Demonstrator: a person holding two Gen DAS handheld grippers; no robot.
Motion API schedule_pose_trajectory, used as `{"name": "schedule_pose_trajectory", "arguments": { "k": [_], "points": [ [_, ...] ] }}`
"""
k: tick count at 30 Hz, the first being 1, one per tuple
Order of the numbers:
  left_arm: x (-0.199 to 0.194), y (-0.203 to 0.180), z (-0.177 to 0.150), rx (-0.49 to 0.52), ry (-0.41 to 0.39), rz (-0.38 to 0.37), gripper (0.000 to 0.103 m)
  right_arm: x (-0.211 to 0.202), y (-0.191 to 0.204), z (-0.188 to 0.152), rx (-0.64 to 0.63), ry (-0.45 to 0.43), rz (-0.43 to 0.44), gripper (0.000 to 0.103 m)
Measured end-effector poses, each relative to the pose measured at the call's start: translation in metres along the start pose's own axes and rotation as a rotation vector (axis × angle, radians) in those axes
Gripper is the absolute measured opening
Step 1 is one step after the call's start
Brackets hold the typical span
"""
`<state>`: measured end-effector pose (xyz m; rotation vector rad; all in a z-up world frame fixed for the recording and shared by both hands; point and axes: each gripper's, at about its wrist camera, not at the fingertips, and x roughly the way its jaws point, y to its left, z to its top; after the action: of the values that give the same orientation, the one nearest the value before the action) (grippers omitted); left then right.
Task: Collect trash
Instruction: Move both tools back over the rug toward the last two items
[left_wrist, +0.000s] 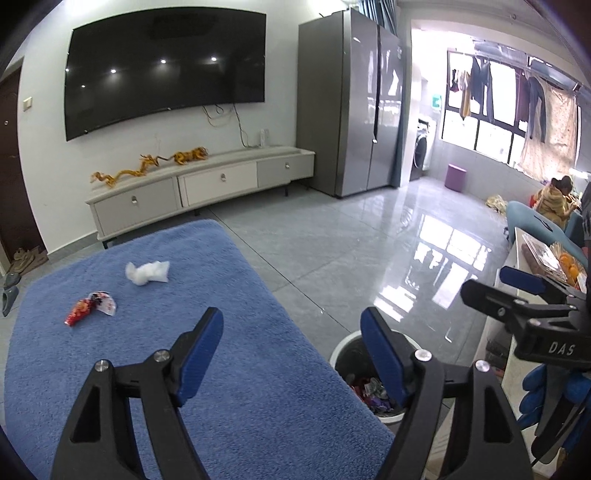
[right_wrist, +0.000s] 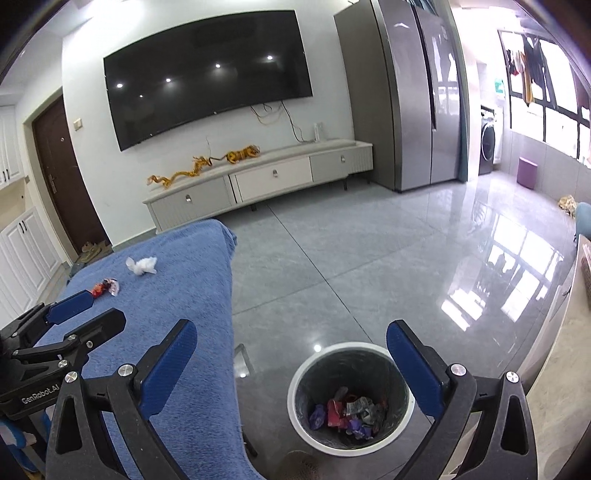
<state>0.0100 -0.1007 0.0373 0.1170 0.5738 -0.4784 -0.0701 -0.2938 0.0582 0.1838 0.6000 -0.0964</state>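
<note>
A crumpled white tissue (left_wrist: 147, 272) and a red snack wrapper (left_wrist: 90, 307) lie on the blue towel-covered table (left_wrist: 221, 387). Both also show in the right wrist view: the tissue (right_wrist: 141, 266) and the wrapper (right_wrist: 106, 287). My left gripper (left_wrist: 291, 332) is open and empty above the table's near right part. My right gripper (right_wrist: 291, 349) is open and empty above the round white-rimmed trash bin (right_wrist: 299, 376), which holds several wrappers. The bin's rim (left_wrist: 345, 341) shows beside the table in the left wrist view. Each gripper shows at the edge of the other's view.
Glossy grey tile floor (right_wrist: 369, 258) lies right of the table. A low TV cabinet (left_wrist: 199, 184), wall TV (left_wrist: 166, 70) and fridge (left_wrist: 351, 99) stand at the back. A side table with fruit (left_wrist: 554, 258) and a seated person (left_wrist: 554, 199) are at the right.
</note>
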Motion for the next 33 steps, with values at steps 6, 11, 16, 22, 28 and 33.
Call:
{"name": "schedule_pose_trajectory", "arguments": {
  "k": [6,11,16,22,28,33],
  "points": [
    [-0.022,0.011,-0.001,-0.013,-0.051,0.035,0.076,-0.017,0.011,0.007,-0.007,-0.047,0.004,0.103],
    [-0.041,0.022,-0.001,-0.035,-0.09,0.058,0.076,-0.032,0.026,0.01,-0.034,-0.079,0.017,0.103],
    [-0.059,0.032,-0.002,-0.027,-0.111,0.073,0.076,-0.048,0.045,0.016,-0.074,-0.113,0.034,0.103],
    [-0.071,0.057,-0.006,-0.031,-0.117,0.084,0.087,-0.058,0.069,0.029,-0.126,-0.143,0.076,0.103],
    [-0.065,0.118,-0.007,-0.097,-0.102,0.149,0.087,-0.034,0.104,0.048,-0.207,-0.109,0.134,0.103],
    [-0.047,0.178,-0.01,-0.141,-0.066,0.243,0.087,0.009,0.138,0.068,-0.26,-0.052,0.202,0.103]
  ]
}}
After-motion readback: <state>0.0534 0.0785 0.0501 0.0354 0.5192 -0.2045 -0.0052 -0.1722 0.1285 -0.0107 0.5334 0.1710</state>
